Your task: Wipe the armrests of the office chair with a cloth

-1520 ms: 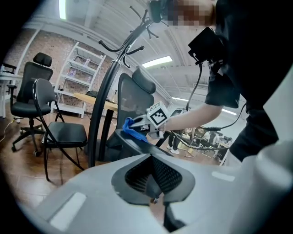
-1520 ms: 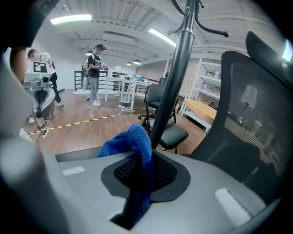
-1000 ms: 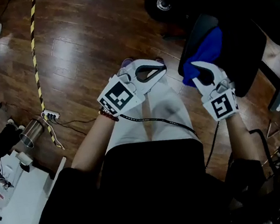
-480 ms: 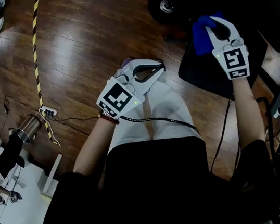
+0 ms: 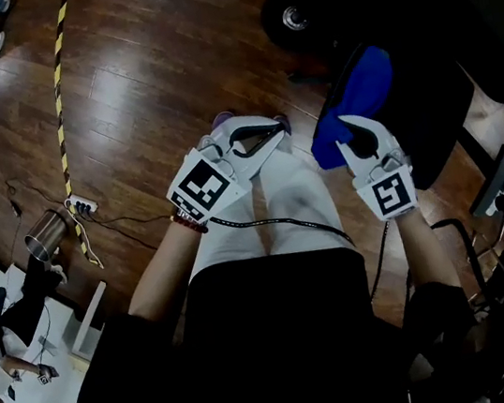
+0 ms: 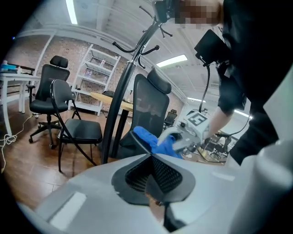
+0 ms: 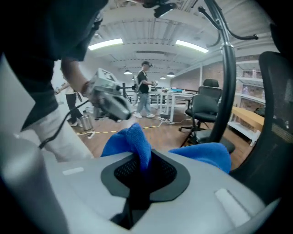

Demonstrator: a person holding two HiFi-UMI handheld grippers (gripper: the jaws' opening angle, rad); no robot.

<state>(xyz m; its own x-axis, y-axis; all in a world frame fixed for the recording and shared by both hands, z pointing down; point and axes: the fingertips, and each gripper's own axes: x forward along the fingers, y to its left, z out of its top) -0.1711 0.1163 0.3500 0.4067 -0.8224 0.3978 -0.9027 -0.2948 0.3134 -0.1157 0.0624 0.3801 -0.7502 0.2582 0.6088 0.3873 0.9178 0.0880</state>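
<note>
The right gripper point(image 5: 357, 138), its fingers pinching the blue cloth point(image 5: 359, 86), has drawn back toward the person from its farther reach 0.5 s ago. This drags the cloth along the armrest point(image 5: 434, 124), so 1 wiping stroke looks under way. The left gripper point(image 5: 265, 137) hangs over the thigh point(image 5: 304, 197), fingers pressed together on nothing.

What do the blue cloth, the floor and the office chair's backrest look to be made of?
Blue cloth: soft, fuzzy pile, likely microfibre; matte, and it folds limply.
Floor: wood-look planks, glossy, with grain, seams and light glare; solid wood or laminate cannot be told.
Backrest: dark, partly see-through mesh, probably in a plastic frame.
</note>
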